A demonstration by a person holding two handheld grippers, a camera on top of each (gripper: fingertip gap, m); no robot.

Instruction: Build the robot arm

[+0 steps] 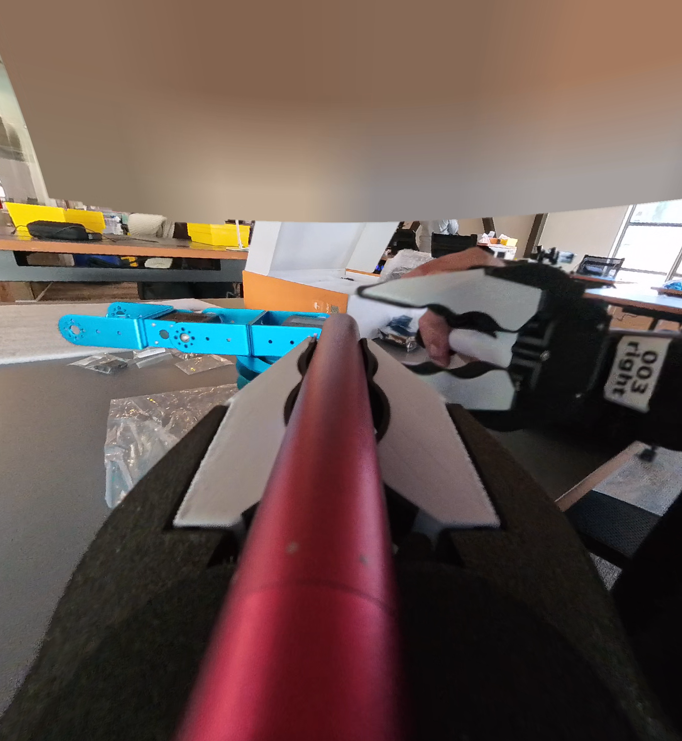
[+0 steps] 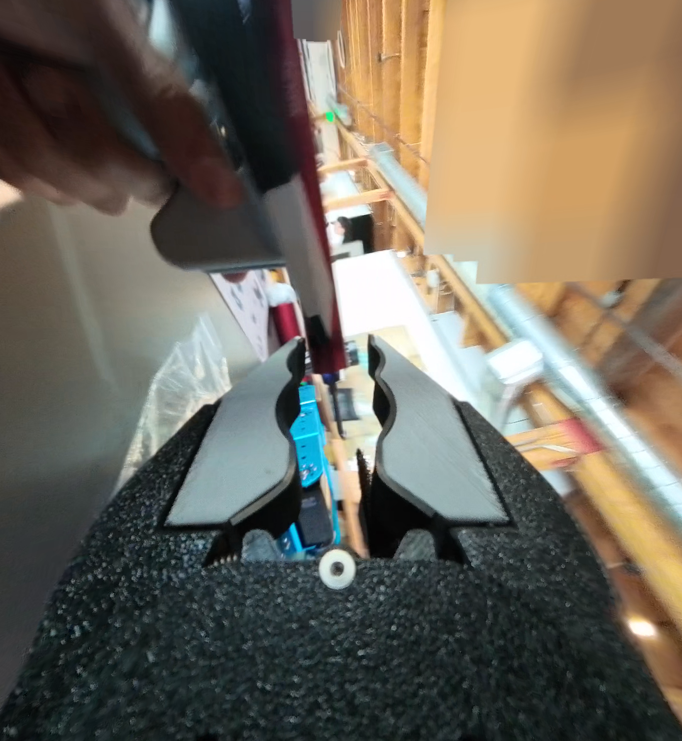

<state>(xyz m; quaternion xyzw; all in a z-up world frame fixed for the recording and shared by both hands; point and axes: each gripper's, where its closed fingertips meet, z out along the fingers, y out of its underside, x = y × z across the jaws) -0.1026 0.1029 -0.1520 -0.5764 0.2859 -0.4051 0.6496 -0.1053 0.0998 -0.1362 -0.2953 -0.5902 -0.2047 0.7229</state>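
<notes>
Clamping a red metal rod (image 1: 323, 501) is what the left gripper (image 1: 337, 341) is doing: both white fingers (image 1: 247, 433) are pressed right up against it, one on each side, and the rod runs straight out along them so its tapered end pokes just past the tips. Just beyond that end, a bit to the left, there's a blue metal bracket arm (image 1: 195, 335) lying flat over the dark table (image 1: 30, 461), with a round blue base under it. Closer in on the left, a crinkly clear plastic bag (image 1: 150, 425) sits on the table, and a few small clear bags of parts (image 1: 102, 363) are scattered under the blue arm. Behind the arm is an open orange and white box (image 1: 291, 294).

Off to the right of the rod tip, the right gripper (image 1: 431, 345) comes in sideways with a hand (image 1: 435, 341) near its fingers.

From the right gripper's (image 2: 336, 343) own camera it's pretty blurry, but its fingers (image 2: 243, 437) sit apart with a clear gap between them and aren't holding anything. The end of the red rod (image 2: 329, 345) hangs just past the tips, nearer the left finger; can't tell if it actually touches. A hand (image 2: 70, 120) is up at the top left on the other gripper. Down through the gap you can see a bit of the blue bracket arm (image 2: 307, 441).
</notes>
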